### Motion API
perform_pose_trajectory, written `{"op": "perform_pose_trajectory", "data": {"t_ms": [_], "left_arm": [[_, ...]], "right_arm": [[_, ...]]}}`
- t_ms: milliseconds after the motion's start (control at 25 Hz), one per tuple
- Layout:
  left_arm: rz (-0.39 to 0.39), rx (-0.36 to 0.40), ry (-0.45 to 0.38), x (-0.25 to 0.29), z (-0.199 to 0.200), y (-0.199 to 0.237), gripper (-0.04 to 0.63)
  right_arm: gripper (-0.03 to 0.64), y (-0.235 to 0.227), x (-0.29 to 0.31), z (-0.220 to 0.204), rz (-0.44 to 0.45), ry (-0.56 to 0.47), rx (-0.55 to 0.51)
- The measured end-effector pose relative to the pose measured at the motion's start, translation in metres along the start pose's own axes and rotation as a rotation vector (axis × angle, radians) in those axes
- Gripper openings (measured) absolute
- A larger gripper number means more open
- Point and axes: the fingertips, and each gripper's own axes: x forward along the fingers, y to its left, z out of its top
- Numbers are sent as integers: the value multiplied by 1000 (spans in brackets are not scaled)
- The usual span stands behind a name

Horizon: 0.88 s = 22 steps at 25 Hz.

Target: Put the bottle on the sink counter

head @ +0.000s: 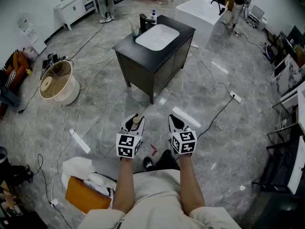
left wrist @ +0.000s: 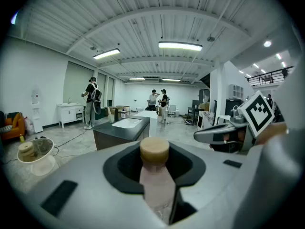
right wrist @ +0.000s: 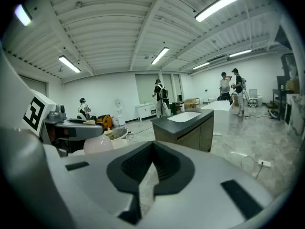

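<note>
Standing well apart from the dark rectangular sink counter [head: 127, 46] with its white oval basin [head: 157, 36], the person holds both grippers low over the grey marbled floor [head: 219, 142]. The left gripper [left wrist: 155, 165] is clamped on the pale pink plastic bottle with a tan round cap [left wrist: 154, 150]. The left gripper view shows this plainly: the body is pinched between the black pads and the cap points away from the camera. The head view gives only the tan cap poking out past the jaw tips, so the grip can't be judged there. The right gripper view adds a side look at a pale rounded shape under the left gripper, probably the bottle's body, though it is small and soft. The right gripper [right wrist: 151, 168] is empty, jaws closed to a thin slit at the tips with only floor showing through. Only the head view shows the layout: a black faucet [head: 143, 21] and a small blue-capped bottle [head: 153, 15] at the counter's back edge, a white round tub [head: 57, 86] off to the left, a white rectangular bathtub [head: 202, 11] behind, and loose cables [head: 217, 87] across the floor. Both gripper views catch people standing [left wrist: 91, 101] far back in the room.
</note>
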Motion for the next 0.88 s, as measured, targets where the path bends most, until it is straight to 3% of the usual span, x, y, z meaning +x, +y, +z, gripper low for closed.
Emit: {"op": "perform_pose_trajectory", "data": {"t_ms": [480,880], "left_arm": [[-3,32,-12,27,21,3,120],[76,27,-34,62,54,14,120]], "right_arm": [[4,-24,20,14,45,-3,28],[4,-61,52,43,130,9,9]]}}
